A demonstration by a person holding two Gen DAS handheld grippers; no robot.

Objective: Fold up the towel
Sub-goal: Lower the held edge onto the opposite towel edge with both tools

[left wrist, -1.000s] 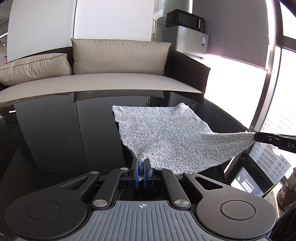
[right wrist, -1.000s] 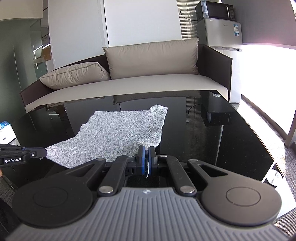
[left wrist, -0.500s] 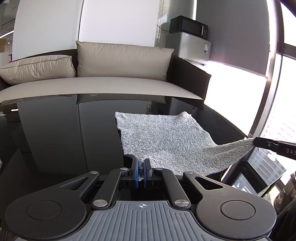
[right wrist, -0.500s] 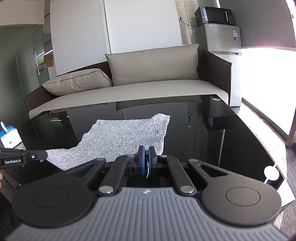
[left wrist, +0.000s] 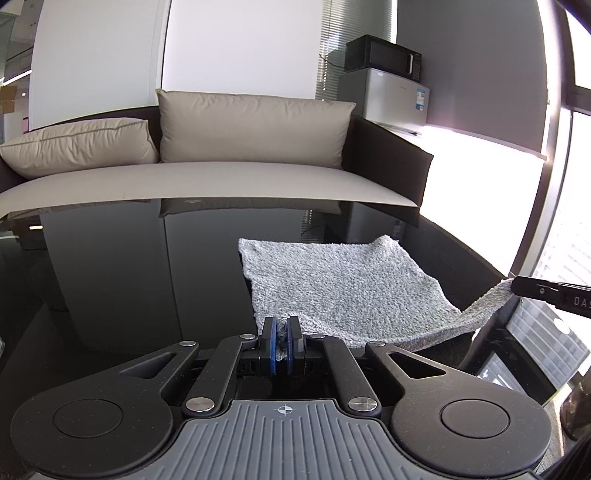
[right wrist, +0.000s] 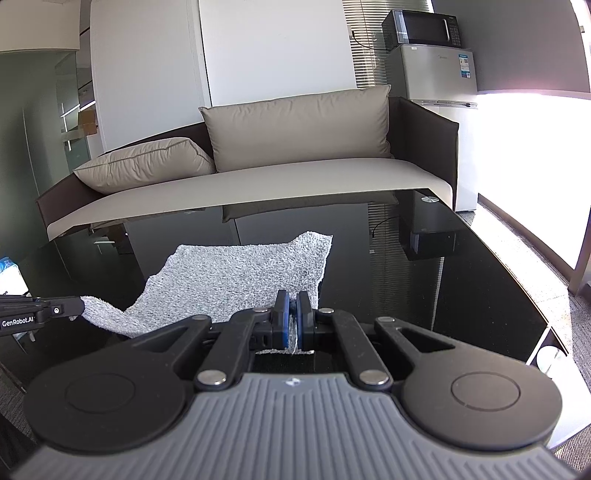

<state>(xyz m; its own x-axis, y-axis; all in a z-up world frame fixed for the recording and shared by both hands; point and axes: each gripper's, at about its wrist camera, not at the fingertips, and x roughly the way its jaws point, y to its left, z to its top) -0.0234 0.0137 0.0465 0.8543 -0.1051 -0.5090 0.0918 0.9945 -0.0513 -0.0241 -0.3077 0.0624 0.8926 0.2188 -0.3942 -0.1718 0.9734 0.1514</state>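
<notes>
A grey fluffy towel [left wrist: 343,288] lies spread on a glossy black table [left wrist: 129,266], its far edge flat and its near edge held up. My left gripper [left wrist: 282,332] is shut on the towel's near left corner. My right gripper [right wrist: 294,325] is shut on the near right corner of the towel [right wrist: 240,273]. In the left wrist view the right gripper's fingers [left wrist: 543,291] show at the right edge, pinching the towel. In the right wrist view the left gripper's fingers [right wrist: 55,310] show at the left edge, pinching the other corner.
A beige sofa [left wrist: 207,173] with two cushions stands just behind the table's far edge. A small fridge [right wrist: 432,77] with a microwave [right wrist: 423,27] on top stands at the back right. The table's right edge [right wrist: 517,280] drops to the floor by a bright window.
Both grippers have risen and moved forward with the towel's near corners. More of the towel now lies flat, and its near edge sags between the grippers.
</notes>
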